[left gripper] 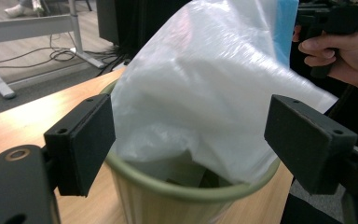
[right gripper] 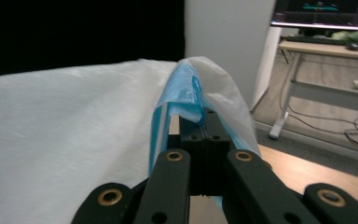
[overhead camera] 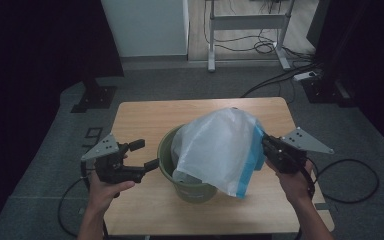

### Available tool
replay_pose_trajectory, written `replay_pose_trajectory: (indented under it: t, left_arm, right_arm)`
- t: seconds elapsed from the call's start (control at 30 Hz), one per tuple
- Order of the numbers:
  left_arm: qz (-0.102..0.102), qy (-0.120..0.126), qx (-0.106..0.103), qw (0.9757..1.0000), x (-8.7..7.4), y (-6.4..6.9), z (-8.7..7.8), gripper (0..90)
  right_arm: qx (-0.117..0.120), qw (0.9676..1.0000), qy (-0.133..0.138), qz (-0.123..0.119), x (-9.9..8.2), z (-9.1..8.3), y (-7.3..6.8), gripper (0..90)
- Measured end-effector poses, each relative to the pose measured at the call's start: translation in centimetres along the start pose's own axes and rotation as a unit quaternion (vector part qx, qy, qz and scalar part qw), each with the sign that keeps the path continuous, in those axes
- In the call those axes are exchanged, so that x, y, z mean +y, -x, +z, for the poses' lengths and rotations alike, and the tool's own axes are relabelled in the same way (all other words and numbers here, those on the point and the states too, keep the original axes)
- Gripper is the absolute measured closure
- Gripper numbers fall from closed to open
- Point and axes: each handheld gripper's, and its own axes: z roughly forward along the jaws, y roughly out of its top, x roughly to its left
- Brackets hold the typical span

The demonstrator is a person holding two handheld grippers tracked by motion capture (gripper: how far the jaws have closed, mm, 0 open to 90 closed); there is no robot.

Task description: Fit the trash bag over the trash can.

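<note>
On the left of the high view, the left gripper (overhead camera: 152,165) sits in the person's left hand (overhead camera: 105,187), level above the wooden table (overhead camera: 145,112), its tips just short of the rim of the olive-green bin (overhead camera: 192,191). Its jaws are spread wide with nothing between the pads; in the left gripper view the two black pads (left gripper: 86,142) stand apart on either side of the near rim of the bin (left gripper: 186,191), and neither one touches it or the bag.

The bin stands upright near the middle of the table, toward the front edge. A translucent white plastic bag (overhead camera: 215,147) with a blue band along its mouth edge drapes over the bin's opening and right side, its lower part tucked inside the bin and its upper part pulled up and to the right. In the left gripper view the bag (left gripper: 205,93) billows out of the bin and slopes up toward the far hand.

On the right, the right gripper (overhead camera: 266,142), held in the right hand (overhead camera: 292,180), has its jaws pressed together on the blue edge of the bag. The right gripper view shows the bag's blue-and-white rim (right gripper: 189,93) folded and pinched between the closed pads, the sheet stretching away to the left.
</note>
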Motion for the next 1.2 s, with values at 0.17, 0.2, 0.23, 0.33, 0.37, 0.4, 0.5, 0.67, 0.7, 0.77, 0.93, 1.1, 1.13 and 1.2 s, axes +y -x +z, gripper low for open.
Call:
replay_pose_trajectory:
  t: [0.17, 0.2, 0.23, 0.33, 0.37, 0.4, 0.5, 0.67, 0.7, 0.77, 0.93, 1.1, 1.13, 1.2]
  left_arm:
    - [0.005, 0.002, -0.010, 0.9999, 0.8, 0.5, 0.9, 18.1]
    - [0.005, 0.001, -0.012, 0.9999, 1.0, 0.6, 1.1, 18.8]
    - [0.005, 0.000, -0.012, 0.9999, 1.1, 0.6, 1.2, 19.0]
    - [0.006, 0.000, -0.016, 0.9999, 1.4, 0.7, 1.5, 19.9]
    - [0.006, 0.000, -0.016, 0.9999, 1.5, 0.7, 1.6, 20.0]
    - [0.006, -0.001, -0.016, 0.9998, 1.5, 0.8, 1.7, 20.3]
    - [0.008, -0.005, -0.019, 0.9998, 1.6, 0.8, 2.1, 21.7]
    - [0.012, -0.013, -0.023, 0.9996, 1.3, 1.1, 2.7, 25.1]
    - [0.012, -0.014, -0.024, 0.9995, 1.3, 1.2, 2.9, 25.7]
    - [0.013, -0.017, -0.026, 0.9995, 1.2, 1.3, 3.1, 26.9]
    - [0.018, -0.024, -0.028, 0.9992, 1.0, 1.8, 3.7, 28.6]
    - [0.024, -0.036, -0.022, 0.9988, 1.0, 2.4, 4.5, 32.3]
    - [0.026, -0.040, -0.017, 0.9987, 1.0, 2.5, 4.8, 32.9]
    - [0.027, -0.048, -0.016, 0.9984, 1.0, 2.6, 5.2, 33.5]
  right_arm:
    - [0.027, 0.9996, 0.000, -0.013, 0.7, 1.0, -1.9, 89.1]
    - [0.029, 0.9995, -0.001, -0.014, 0.7, 1.2, -2.2, 89.2]
    - [0.034, 0.9993, -0.003, -0.013, 0.7, 1.5, -2.5, 89.1]
    - [0.050, 0.9987, -0.006, -0.008, 0.7, 2.2, -3.2, 89.2]
    - [0.056, 0.9984, -0.007, -0.007, 0.6, 2.5, -3.4, 89.1]
    - [0.063, 0.9980, -0.009, -0.006, 0.6, 2.7, -3.7, 89.2]
    - [0.081, 0.9966, -0.015, -0.009, 0.3, 3.5, -4.7, 89.2]
    - [0.109, 0.9937, -0.023, -0.007, -0.3, 4.4, -6.1, 89.2]
    - [0.115, 0.9931, -0.025, -0.006, -0.4, 4.6, -6.3, 89.2]
    - [0.124, 0.9918, -0.031, -0.007, -0.6, 4.9, -6.9, 89.1]
    - [0.136, 0.9898, -0.041, -0.004, -0.8, 5.6, -7.5, 89.1]
    - [0.146, 0.9881, -0.048, 0.001, -1.0, 6.2, -7.9, 89.1]
    - [0.148, 0.9878, -0.049, -0.001, -1.1, 6.3, -8.0, 89.1]
    - [0.152, 0.9869, -0.053, -0.002, -1.2, 6.3, -8.2, 89.1]
